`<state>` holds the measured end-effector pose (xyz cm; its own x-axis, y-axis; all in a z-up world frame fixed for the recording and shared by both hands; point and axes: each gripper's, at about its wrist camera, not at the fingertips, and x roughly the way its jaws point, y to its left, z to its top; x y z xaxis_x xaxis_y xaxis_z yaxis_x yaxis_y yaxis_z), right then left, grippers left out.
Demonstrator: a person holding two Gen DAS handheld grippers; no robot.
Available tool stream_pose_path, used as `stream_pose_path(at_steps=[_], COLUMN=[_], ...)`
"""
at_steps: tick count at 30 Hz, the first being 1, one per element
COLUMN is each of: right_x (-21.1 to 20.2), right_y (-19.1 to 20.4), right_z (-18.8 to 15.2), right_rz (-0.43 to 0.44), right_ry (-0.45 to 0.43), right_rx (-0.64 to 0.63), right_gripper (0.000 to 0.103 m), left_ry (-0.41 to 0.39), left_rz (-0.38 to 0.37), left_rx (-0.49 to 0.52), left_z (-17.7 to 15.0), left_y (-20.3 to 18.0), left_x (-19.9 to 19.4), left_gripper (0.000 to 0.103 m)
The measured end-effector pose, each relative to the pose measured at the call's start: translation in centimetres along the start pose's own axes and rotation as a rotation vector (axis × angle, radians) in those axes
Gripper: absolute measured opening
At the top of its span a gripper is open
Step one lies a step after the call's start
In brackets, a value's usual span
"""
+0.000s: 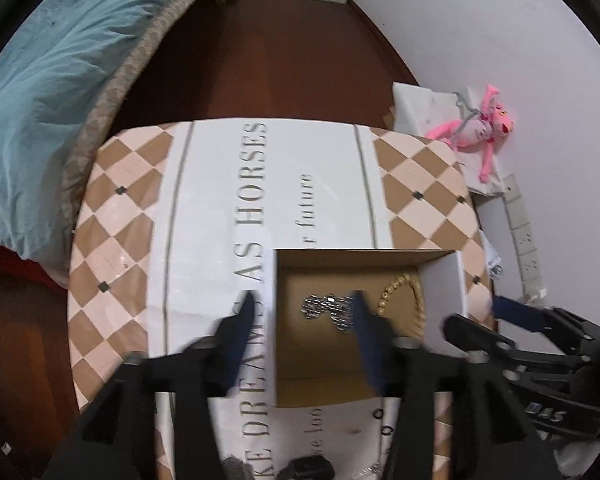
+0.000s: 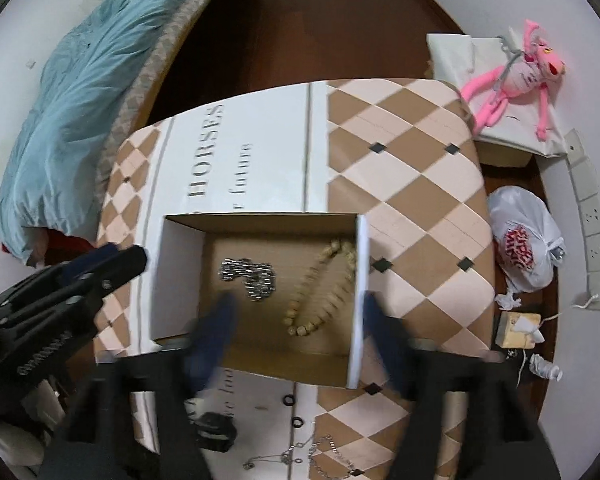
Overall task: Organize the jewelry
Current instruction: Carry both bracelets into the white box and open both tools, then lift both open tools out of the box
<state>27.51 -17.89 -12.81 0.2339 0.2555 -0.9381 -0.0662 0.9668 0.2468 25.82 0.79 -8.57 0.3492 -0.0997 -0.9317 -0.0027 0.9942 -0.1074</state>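
Observation:
An open cardboard box (image 1: 444, 292) (image 2: 358, 280) stands on the patterned table. Inside lie a silver chain (image 1: 330, 310) (image 2: 250, 272) and a wooden bead bracelet (image 1: 410, 300) (image 2: 320, 292). My left gripper (image 1: 304, 312) is open and empty, straddling the box's left wall; it also shows in the right wrist view (image 2: 112, 260). My right gripper (image 2: 296, 312) is open and empty above the box, its right finger outside the right wall; it also shows in the left wrist view (image 1: 484, 316). Near the table's front edge lie black rings (image 2: 294, 410), a dark watch (image 2: 216, 432) and thin silver chains (image 2: 316, 454).
The table (image 1: 220, 200) (image 2: 412, 184) has a checked cloth with lettering. A bed with a blue blanket (image 1: 48, 100) is to the left. A pink plush toy (image 2: 516, 76), a white plastic bag (image 2: 526, 240) and wall sockets (image 2: 592, 216) are to the right.

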Motion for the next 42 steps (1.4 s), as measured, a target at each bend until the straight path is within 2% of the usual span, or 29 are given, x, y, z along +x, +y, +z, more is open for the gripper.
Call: stream_pose_path(at_steps=[1, 2, 3, 4, 5, 7, 13, 19, 32, 42], right_x=[0.0, 0.0, 0.1, 0.2, 0.4, 0.9, 2.2, 0.9, -7.4, -13.3], right_y=[-0.2, -0.3, -0.4, -0.4, -0.5, -0.7, -1.0, -0.8, 0.4, 1.8], right_z=[-0.2, -0.5, -0.8, -1.2, -1.5, -2.3, -4.1, -4.8, -8.5, -11.8], right_rz=[-0.018, -0.056, -0.087, -0.117, -0.138, -0.189, -0.247, -0.268, -0.299, -0.301], right_ry=[-0.006, -0.016, -0.023, -0.027, -0.027, -0.027, -0.024, -0.072, -0.262, -0.382], right_rx=[0.001, -0.005, -0.013, -0.017, -0.019, -0.029, -0.023, -0.02, -0.023, -0.036], right_gripper=[0.081, 0.083, 0.086, 0.094, 0.099, 0.1, 0.101, 0.101, 0.101, 0.101], left_ry=[-0.008, -0.018, -0.031, -0.038, -0.044, -0.053, -0.031, -0.051, -0.209, -0.273], left_rz=[0.013, 0.025, 0.043, 0.06, 0.08, 0.101, 0.122, 0.118, 0.148, 0.126], left_rx=[0.0, 0.001, 0.005, 0.011, 0.018, 0.023, 0.03, 0.024, 0.047, 0.041], left_z=[-0.2, -0.4, -0.7, -1.0, -1.4, -2.1, -3.8, -4.8, -7.5, -9.8], left_y=[0.1, 0.3, 0.4, 0.4, 0.4, 0.4, 0.2, -0.2, -1.9, -2.5], left_x=[0.0, 0.0, 0.0, 0.2, 0.3, 0.7, 1.8, 1.0, -6.5, -11.4], left_gripper=[0.075, 0.078, 0.085, 0.09, 0.09, 0.098, 0.099, 0.099, 0.099, 0.099])
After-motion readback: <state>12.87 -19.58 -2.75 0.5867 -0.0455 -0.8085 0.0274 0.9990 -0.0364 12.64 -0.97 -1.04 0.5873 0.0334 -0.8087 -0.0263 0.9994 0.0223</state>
